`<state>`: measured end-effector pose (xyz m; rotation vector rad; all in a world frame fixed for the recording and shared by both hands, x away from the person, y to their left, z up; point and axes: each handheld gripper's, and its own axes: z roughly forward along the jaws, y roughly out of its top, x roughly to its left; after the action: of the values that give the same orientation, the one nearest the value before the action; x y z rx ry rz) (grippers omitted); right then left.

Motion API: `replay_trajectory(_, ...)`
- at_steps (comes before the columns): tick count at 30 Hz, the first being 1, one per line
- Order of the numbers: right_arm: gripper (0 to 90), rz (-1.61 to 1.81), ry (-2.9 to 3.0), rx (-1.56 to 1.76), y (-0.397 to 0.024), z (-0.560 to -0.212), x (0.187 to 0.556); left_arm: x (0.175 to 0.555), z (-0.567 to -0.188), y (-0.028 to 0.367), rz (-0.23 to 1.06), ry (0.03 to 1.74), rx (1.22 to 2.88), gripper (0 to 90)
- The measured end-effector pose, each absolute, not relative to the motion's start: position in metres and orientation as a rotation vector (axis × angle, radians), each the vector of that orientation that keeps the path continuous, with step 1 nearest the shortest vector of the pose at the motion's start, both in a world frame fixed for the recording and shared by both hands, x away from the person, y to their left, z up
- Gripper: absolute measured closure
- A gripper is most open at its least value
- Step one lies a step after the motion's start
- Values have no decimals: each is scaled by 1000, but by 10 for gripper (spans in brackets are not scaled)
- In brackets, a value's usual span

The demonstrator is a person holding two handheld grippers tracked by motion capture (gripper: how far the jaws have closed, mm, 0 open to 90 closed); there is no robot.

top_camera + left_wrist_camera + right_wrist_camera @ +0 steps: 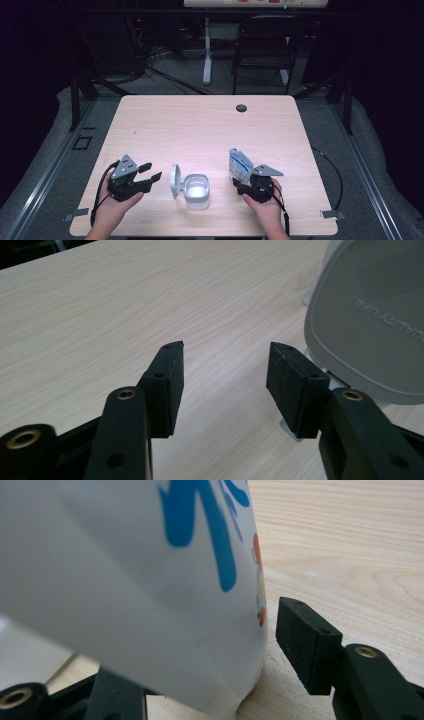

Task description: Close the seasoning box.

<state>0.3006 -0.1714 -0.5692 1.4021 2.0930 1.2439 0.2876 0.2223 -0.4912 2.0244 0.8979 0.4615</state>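
Left claw [150,172] gapes wide, empty, w/ the small grey open-lidded plastic tub [196,190] just beside its right jaw. Right claw [239,181] has the white-and-blue printed carton [239,165] btwn its jaws; can't tell if it's clamped.

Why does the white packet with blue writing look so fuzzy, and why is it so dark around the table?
Right gripper view: the packet is too close to the camera, so it blurs, while the table behind stays sharper. High view: light falls on the table; the room around is dim, and the container glares white.
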Motion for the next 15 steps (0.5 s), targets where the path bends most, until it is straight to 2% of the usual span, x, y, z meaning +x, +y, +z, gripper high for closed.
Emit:
replay_trajectory(5,421,1221,2101,1402,-172,-566,298,285,-488,219,455,883,2033,524)
replay_trajectory(15,398,1232,2093,1396,-175,-554,296,278,-481,216,427,853,2039,670)
